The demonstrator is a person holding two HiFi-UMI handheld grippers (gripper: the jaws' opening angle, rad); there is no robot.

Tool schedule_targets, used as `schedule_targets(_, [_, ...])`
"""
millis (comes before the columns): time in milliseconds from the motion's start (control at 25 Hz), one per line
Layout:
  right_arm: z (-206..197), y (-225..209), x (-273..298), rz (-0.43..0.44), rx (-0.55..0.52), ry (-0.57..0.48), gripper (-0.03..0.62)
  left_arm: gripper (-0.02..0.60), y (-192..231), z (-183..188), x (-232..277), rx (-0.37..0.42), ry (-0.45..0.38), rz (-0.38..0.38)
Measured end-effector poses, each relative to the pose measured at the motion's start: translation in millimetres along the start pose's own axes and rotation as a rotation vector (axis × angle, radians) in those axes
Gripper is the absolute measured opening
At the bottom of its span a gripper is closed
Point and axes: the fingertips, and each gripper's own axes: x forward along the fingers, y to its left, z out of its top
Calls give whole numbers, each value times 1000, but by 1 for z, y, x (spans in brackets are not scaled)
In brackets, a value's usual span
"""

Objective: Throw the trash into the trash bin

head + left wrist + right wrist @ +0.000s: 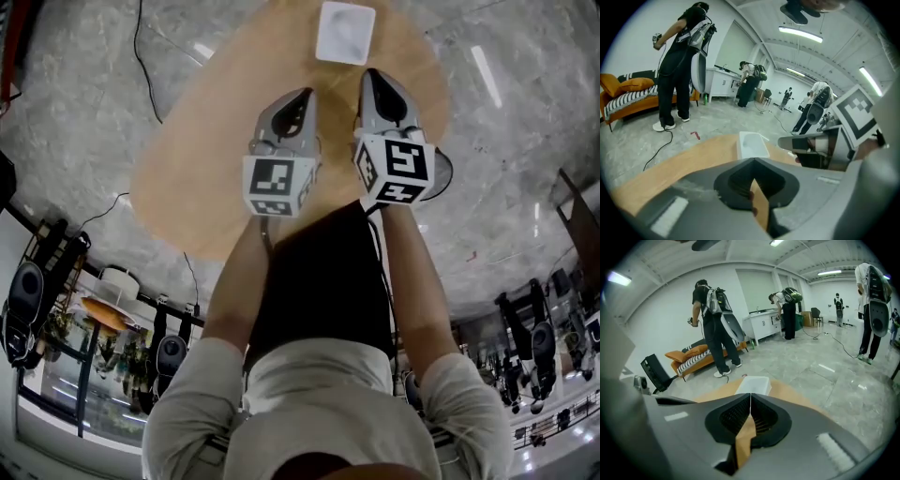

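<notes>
1. The bin [345, 33] is a small white tub with rounded corners; it stands at the far end of the oval wooden table [187, 178] with its mouth facing up.
2. In the head view the bin looks nearly square, so I cannot pick out a long side there; in the left gripper view the bin [752, 144] seems to stretch a little away from me.
3. My left gripper [302, 94] hangs over the table, short of the bin and slightly to its left; its jaws meet tip to tip, and I see nothing between them.
4. My right gripper [373, 77] is just beside the left one; in the head view its tip shows just below the bin's near edge; its jaws are pressed together and hold nothing.
5. In both gripper views the grey gripper body covers the bin's near side; the bin's far edge meets the top of the head view; its inside reads as plain pale, and I cannot tell whether anything lies in it.
6. My arms and body hide the table's near edge.
</notes>
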Motion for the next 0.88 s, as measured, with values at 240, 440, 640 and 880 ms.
schedule_targets(240, [-7, -14, 25, -11, 92, 92, 144, 18, 0, 1, 10, -6, 17, -8])
schedule_targets(440, [-14, -20, 47, -21, 80, 138, 144, 18, 7, 2, 14, -27, 10, -1])
schedule_targets(640, [-28, -28, 60, -65, 89, 206, 176, 18, 18, 2, 7, -37, 13, 13])
schedule_targets(880, [-5, -19, 50, -65, 18, 159, 35, 18, 19, 15, -10, -34, -4, 20])
